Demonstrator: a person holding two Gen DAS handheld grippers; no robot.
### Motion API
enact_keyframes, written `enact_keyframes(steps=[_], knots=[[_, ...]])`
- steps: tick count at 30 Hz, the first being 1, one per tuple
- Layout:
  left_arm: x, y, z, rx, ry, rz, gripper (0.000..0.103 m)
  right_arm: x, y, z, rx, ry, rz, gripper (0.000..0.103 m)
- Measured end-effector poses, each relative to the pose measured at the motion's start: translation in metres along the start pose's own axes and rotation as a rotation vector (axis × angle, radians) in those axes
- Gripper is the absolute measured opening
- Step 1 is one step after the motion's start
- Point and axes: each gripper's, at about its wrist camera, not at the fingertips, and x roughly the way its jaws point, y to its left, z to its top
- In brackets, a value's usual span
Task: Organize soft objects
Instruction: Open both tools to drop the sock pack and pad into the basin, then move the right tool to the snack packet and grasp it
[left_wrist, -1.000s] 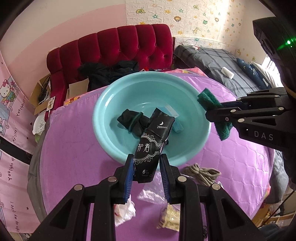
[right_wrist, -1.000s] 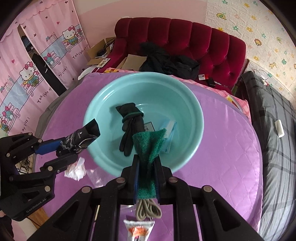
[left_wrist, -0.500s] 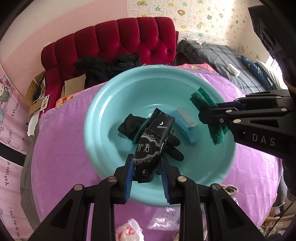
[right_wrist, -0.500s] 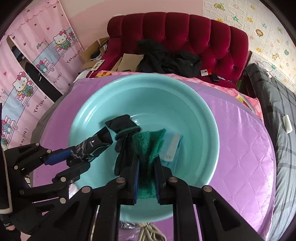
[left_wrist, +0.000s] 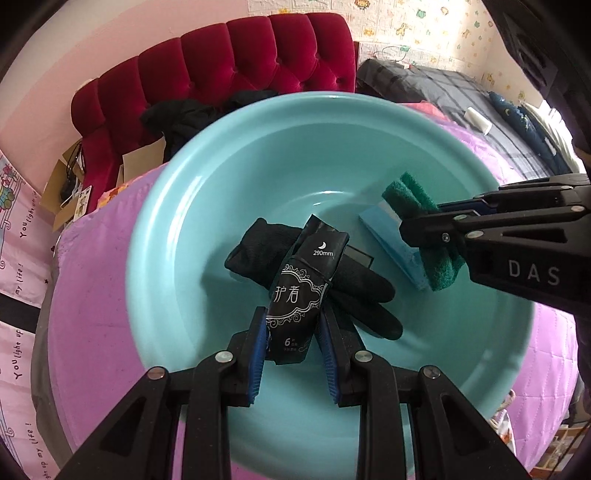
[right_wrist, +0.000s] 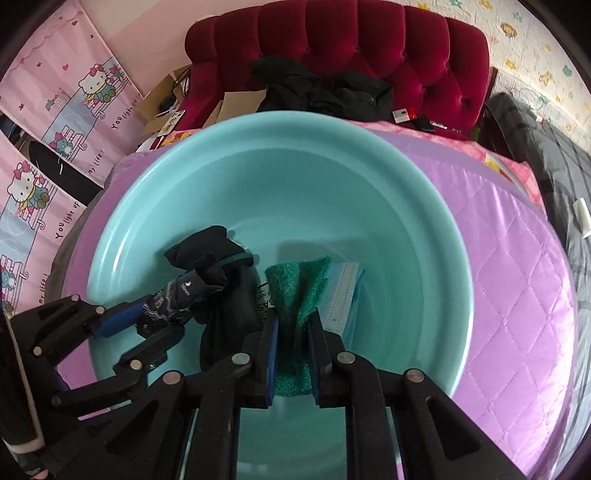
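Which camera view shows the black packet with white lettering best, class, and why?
The left wrist view. There the black packet faces the camera head-on between the left gripper's blue pads, its print readable. The right wrist view shows the packet only side-on, crumpled over the black glove, its lettering unreadable.

Soft daylight, strong fisheye bending, dark vignetted corners, slight blur.
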Motion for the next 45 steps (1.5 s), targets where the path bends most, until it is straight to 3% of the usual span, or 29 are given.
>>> enact_keyframes(steps=[4,6,8,10,11,13,15,17,28,45], knots=[[0.005,-0.002,0.001,0.006,0.015,0.010,0.032,-0.001,0.001,0.001,0.006,-0.006,0.016,0.019],[0.004,-0.002,0.001,0.003,0.012,0.013,0.038,-0.002,0.002,0.002,0.006,-0.008,0.026,0.037],[0.003,-0.003,0.001,-0.006,0.006,0.024,0.071,-0.007,0.004,0.002,0.000,-0.029,0.026,0.049],[0.002,-0.002,0.001,-0.021,0.000,0.035,0.091,-0.012,0.007,0.002,-0.008,-0.047,-0.009,0.053],[0.000,-0.001,0.001,-0.029,-0.006,0.034,0.096,-0.013,0.007,0.003,-0.008,-0.051,-0.015,0.059],[-0.007,-0.002,0.000,-0.033,-0.035,0.040,0.103,-0.019,0.007,0.003,0.002,-0.066,-0.018,0.075],[-0.013,-0.003,0.000,-0.028,-0.051,0.049,0.103,-0.023,0.008,0.002,0.004,-0.076,-0.032,0.097],[-0.018,-0.004,-0.001,-0.026,-0.051,0.057,0.103,-0.029,0.009,0.000,0.003,-0.086,-0.042,0.101],[-0.055,-0.004,-0.023,-0.057,-0.079,0.055,0.103,-0.073,0.015,-0.034,-0.004,-0.115,-0.078,0.103],[-0.113,-0.028,-0.083,-0.065,-0.106,0.057,0.103,-0.119,0.016,-0.106,-0.004,-0.109,-0.118,0.103]])
